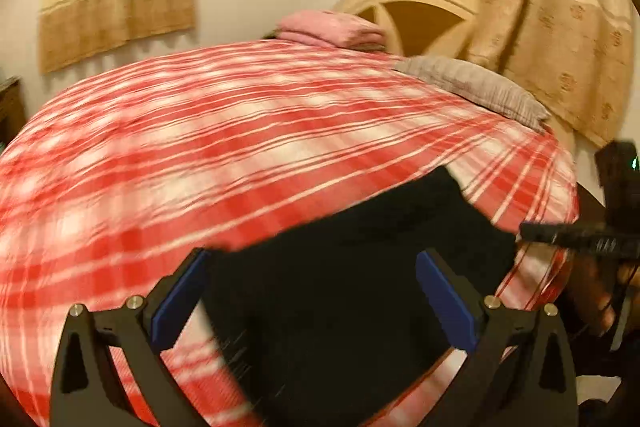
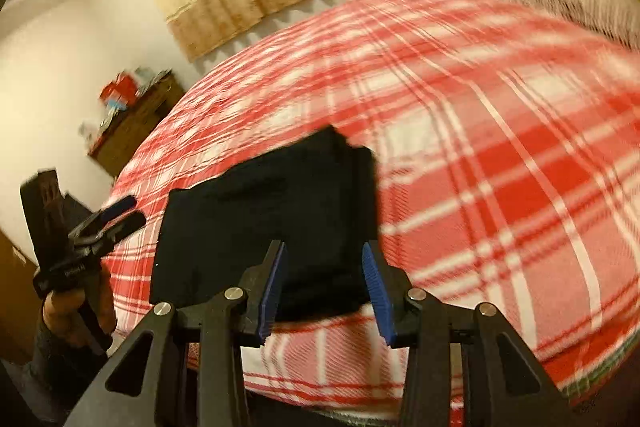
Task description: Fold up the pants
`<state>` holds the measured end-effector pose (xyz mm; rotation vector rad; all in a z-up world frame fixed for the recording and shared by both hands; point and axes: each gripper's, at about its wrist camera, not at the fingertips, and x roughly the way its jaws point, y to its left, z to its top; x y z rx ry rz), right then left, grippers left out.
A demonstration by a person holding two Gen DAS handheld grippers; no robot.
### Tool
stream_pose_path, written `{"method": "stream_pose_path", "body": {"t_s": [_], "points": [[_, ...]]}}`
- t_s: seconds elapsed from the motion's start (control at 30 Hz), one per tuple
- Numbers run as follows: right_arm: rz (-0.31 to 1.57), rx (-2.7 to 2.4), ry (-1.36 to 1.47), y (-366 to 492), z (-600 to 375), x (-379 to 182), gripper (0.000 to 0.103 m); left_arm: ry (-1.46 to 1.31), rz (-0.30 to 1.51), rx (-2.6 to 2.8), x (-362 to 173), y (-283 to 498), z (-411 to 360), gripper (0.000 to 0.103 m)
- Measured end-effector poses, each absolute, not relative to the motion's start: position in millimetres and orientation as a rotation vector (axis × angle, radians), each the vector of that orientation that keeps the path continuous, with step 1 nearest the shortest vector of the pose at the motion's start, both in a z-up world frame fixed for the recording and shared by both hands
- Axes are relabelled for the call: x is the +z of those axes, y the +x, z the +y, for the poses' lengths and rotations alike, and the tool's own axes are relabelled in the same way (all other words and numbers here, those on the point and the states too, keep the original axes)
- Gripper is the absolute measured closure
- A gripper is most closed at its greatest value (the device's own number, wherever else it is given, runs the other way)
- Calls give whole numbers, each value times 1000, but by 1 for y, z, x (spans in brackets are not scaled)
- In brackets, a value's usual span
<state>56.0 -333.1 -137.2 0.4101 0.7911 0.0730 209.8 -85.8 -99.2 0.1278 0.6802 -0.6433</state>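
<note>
Grippers [image 1: 312, 291] [image 2: 325, 283] apparently open above folded pants [image 2: 264, 227].

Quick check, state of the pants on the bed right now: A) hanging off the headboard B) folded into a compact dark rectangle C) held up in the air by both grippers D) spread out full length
B: the black pants lie as a compact folded rectangle on the red plaid bedspread, with the left gripper and right gripper both open and gripping nothing.

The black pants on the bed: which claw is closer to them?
Right, probably. The right claw hangs open right over the near edge of the black pants. The left claw sits off their side, over the blanket.
</note>
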Motion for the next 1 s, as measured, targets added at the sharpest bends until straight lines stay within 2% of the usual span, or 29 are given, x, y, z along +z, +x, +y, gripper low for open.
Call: {"method": "stream_pose_path", "body": {"t_s": [0.27, 0.3, 0.43, 0.5, 0.7, 1.0], "points": [[799, 122, 434, 63, -332, -153, 63, 241, 754, -763, -115, 229, -175, 0], [792, 115, 426, 61, -332, -156, 70, 262, 757, -768, -118, 230, -186, 0], [786, 112, 437, 58, -339, -162, 80, 364, 749, -751, -129, 230, -216, 0], [786, 117, 436, 57, -340, -163, 86, 399, 755, -730, -135, 233, -225, 0], [829, 87, 364, 51, -334, -165, 94, 369, 797, -746, -140, 240, -228, 0], [853, 64, 316, 52, -333, -175, 95, 365, 796, -745, -145, 239, -231, 0]]}}
